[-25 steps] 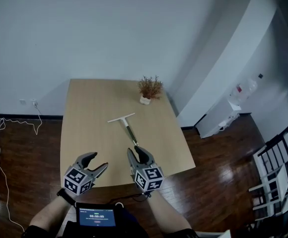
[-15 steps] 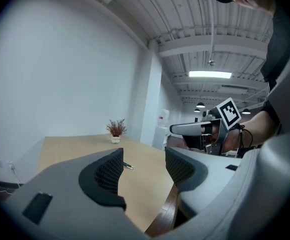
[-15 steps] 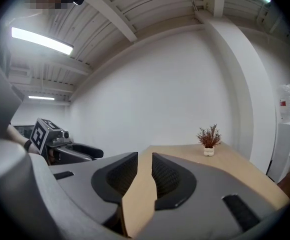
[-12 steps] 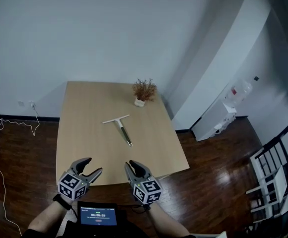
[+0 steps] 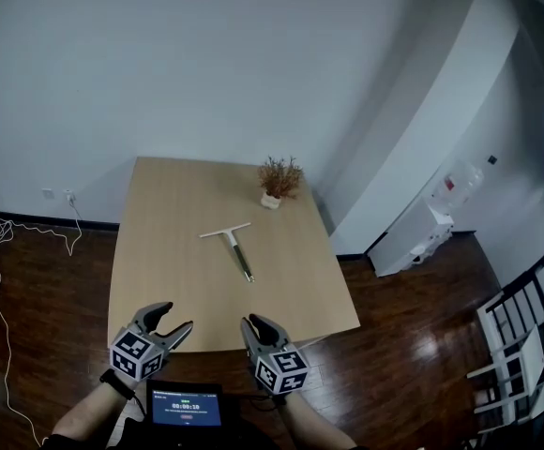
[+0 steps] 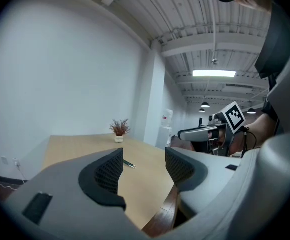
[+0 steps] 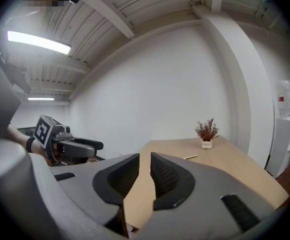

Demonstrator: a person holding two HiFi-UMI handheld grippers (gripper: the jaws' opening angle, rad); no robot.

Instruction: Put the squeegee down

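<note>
The squeegee lies flat in the middle of the wooden table, its white blade toward the far side and its thin handle pointing at me. It shows small in the left gripper view and the right gripper view. Neither gripper touches it. My left gripper hovers at the table's near edge, jaws wide apart and empty. My right gripper hangs just off the near edge with only a narrow gap between its jaws and nothing in them.
A small potted plant stands at the table's far right corner. A tablet sits below the grippers near my body. Dark wood floor surrounds the table, with white cables at the left, a white appliance and a black chair at the right.
Both grippers have drawn back toward me, from over the table to its near edge. The right gripper has left the squeegee's handle end, and the squeegee stays on the table.
</note>
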